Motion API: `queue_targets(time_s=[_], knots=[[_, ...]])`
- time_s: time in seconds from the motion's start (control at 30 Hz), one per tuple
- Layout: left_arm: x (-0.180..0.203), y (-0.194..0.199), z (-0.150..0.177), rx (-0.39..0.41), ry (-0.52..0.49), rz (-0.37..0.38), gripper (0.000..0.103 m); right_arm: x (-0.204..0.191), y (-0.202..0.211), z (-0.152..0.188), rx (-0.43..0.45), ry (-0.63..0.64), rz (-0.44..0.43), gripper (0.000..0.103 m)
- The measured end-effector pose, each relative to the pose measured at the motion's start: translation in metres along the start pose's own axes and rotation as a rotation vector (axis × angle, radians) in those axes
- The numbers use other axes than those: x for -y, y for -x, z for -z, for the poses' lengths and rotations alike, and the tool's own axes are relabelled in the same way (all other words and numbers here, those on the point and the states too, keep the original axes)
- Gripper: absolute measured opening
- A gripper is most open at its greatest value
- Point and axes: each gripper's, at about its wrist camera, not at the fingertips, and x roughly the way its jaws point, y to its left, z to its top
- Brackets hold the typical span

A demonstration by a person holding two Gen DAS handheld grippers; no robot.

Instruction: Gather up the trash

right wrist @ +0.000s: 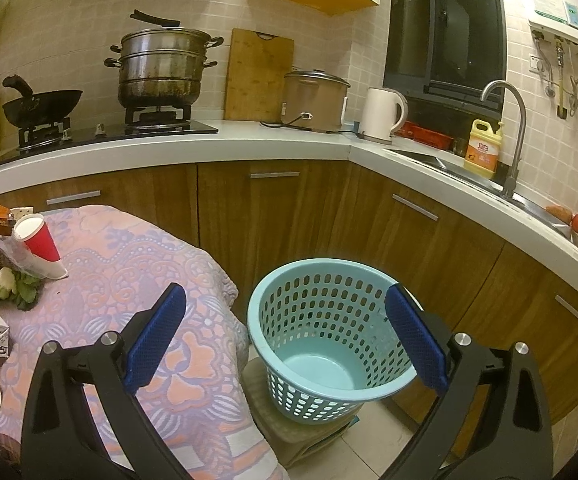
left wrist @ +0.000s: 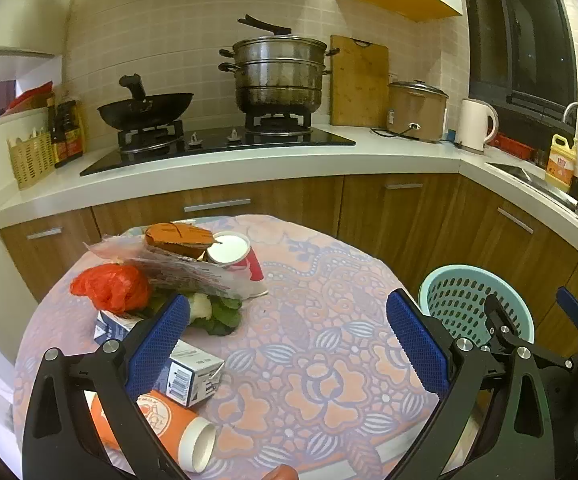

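Observation:
Trash lies on the round table's patterned cloth point(left wrist: 329, 344): a red plastic bag point(left wrist: 109, 286), a red paper cup point(left wrist: 235, 256) on its side, a clear wrapper point(left wrist: 185, 270), vegetable scraps point(left wrist: 213, 314), a white carton point(left wrist: 187, 370) and an orange paper cup point(left wrist: 169, 428). My left gripper point(left wrist: 289, 320) is open and empty above the table, its left finger over the carton. My right gripper point(right wrist: 287, 316) is open and empty, right of the table, above the empty light-blue perforated basket point(right wrist: 329, 344). The basket also shows in the left wrist view point(left wrist: 465, 300).
The basket stands on a low stool point(right wrist: 309, 436) beside the table. Behind runs an L-shaped counter point(left wrist: 249, 160) with a wok point(left wrist: 145, 110), a steamer pot point(left wrist: 279, 74), a rice cooker point(left wrist: 417, 110), a kettle point(left wrist: 477, 124) and a sink faucet point(right wrist: 509, 128). Wooden cabinets point(right wrist: 289, 208) are below.

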Motion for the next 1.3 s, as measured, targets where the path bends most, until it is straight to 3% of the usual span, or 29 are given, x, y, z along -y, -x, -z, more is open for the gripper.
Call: queue_targets(time_s=[0.43,0.53,0.8,1.03,1.2,1.3], knots=[[-0.026,0.007,-0.002,0.022,0.018,-0.048,0.096,-0.024,0.008,-0.006,0.026,0.041,-0.049,0.093],[-0.047,0.011,-0.004,0.018,0.045,-0.071,0.096,-0.027,0.008,-0.01,0.025,0.045,-0.073,0.085],[-0.161,0.046,-0.008,0.042,0.192,-0.222,0.095,-0.058,0.017,-0.023,0.086,0.121,-0.253,0.073],[-0.197,0.057,0.014,0.001,0.183,-0.361,0.095,-0.087,0.021,-0.032,0.11,0.19,-0.46,0.073],[-0.207,0.046,0.029,-0.049,0.191,-0.275,0.095,-0.11,0.016,-0.04,0.122,0.249,-0.567,0.072],[-0.209,0.031,0.029,-0.06,0.187,-0.23,0.092,-0.125,0.01,-0.043,0.123,0.286,-0.603,0.06]])
